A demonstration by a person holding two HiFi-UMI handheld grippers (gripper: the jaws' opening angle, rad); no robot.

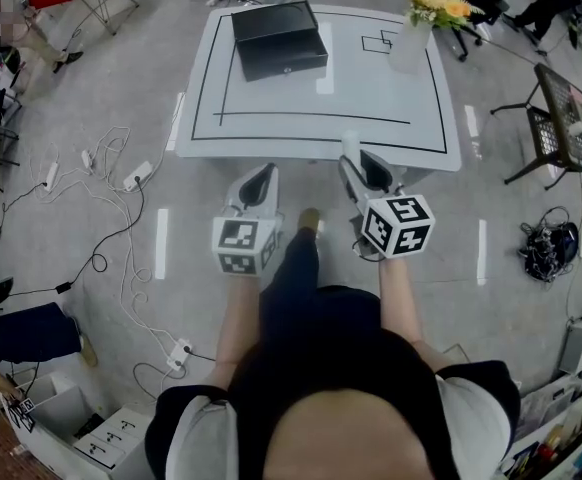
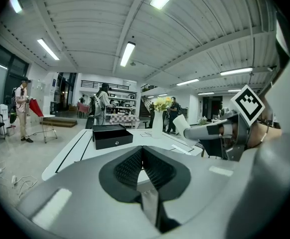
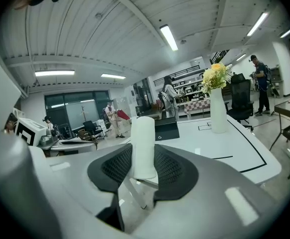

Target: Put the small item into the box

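Holding the small item (image 3: 145, 146), a white cylinder, in the right gripper (image 3: 144, 156): clamped between the 2 pads, long axis upright, top end standing out above the jaws. Carried at about the near edge of the table (image 1: 371, 108). Left gripper (image 2: 142, 152) empty, with jaws together at the tips. To reach the box (image 1: 279, 38): forward and to the left from the held item, on the far left part of the table, well apart. Seems closed by its lid, so probably to be opened first; left gripper on the nearer side for that. Vase (image 1: 411, 43) at far right, away from this path.
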